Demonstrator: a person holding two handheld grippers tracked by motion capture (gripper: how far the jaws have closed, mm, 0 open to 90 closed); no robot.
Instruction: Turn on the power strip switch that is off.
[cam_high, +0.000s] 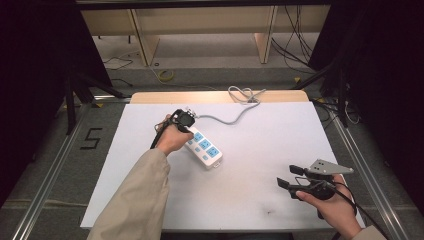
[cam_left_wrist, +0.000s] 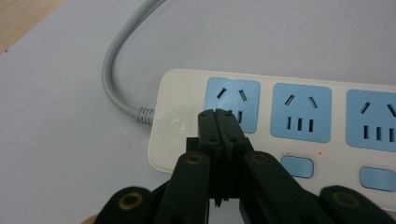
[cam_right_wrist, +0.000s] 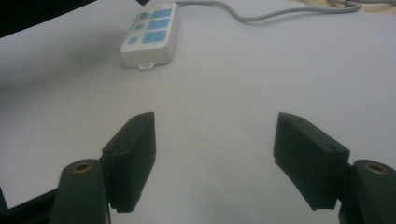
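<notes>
Power strip (cam_left_wrist: 187, 116) under left tongs (cam_left_wrist: 218, 116), jaws together; right tongs (cam_right_wrist: 215, 154) spread, hovering.

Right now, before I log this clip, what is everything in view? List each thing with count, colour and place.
power strip: one, white with three blue sockets, middle left of the table, lying flat
cable: one, grey, running from the strip's far end to the table's back edge
table: one, white top with a bare wooden strip along the far edge
shelving: pale wood, on the floor behind the table
floor marking: one, black, left of the table
left claw: one, black, jaws shut, tips over the strip's cable end
right claw: one, black, jaws open and empty, near right of the table
sleeve: one, beige, left forearm
</notes>
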